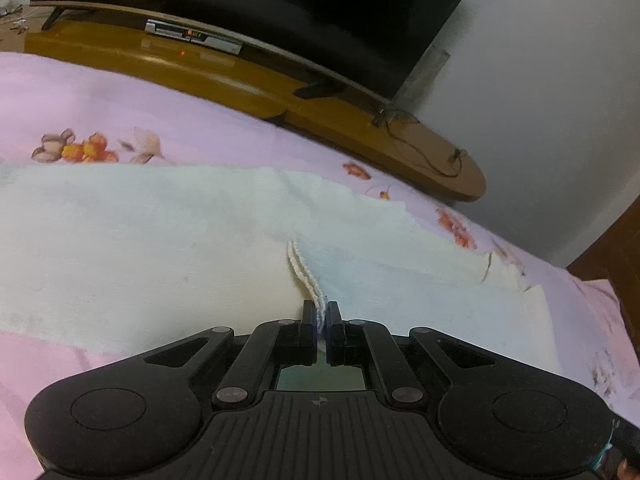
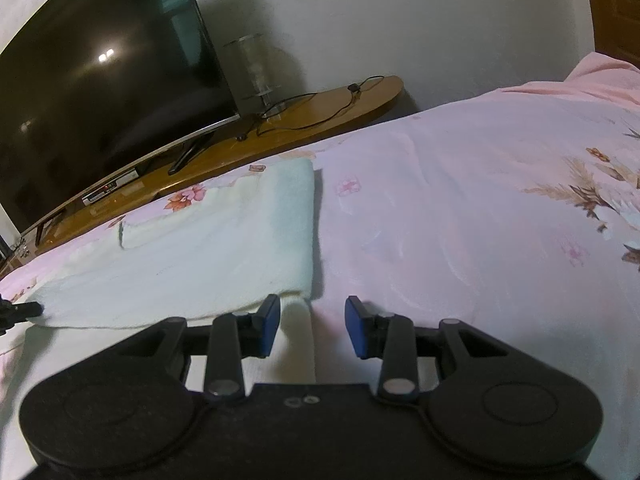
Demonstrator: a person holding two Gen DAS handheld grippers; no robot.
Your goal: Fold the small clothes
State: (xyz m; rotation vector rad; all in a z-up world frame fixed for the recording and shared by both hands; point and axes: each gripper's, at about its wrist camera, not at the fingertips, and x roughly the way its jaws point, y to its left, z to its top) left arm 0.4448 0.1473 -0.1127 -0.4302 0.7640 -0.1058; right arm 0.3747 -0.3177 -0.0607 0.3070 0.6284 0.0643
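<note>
A pale cream and light-blue small garment [image 1: 160, 248] lies flat on the pink floral bedsheet [image 1: 100, 100]. My left gripper [image 1: 320, 312] is shut on its white stitched hem [image 1: 304, 272] at the near edge. In the right wrist view the same garment [image 2: 192, 256] lies to the left, its folded right edge running towards me. My right gripper [image 2: 312, 312] is open, its blue pads [image 2: 272, 320] either side of the garment's near right corner [image 2: 298, 300]. The left gripper's black tip [image 2: 24, 310] shows at the far left.
A wooden TV bench [image 1: 360, 128] runs along the far side of the bed, carrying a large dark TV [image 2: 100, 80], a set-top box [image 1: 192, 36], cables [image 2: 312, 116] and a clear cylinder [image 2: 252, 68]. White wall [image 1: 540, 100] behind. Bare sheet [image 2: 480, 200] spreads to the right.
</note>
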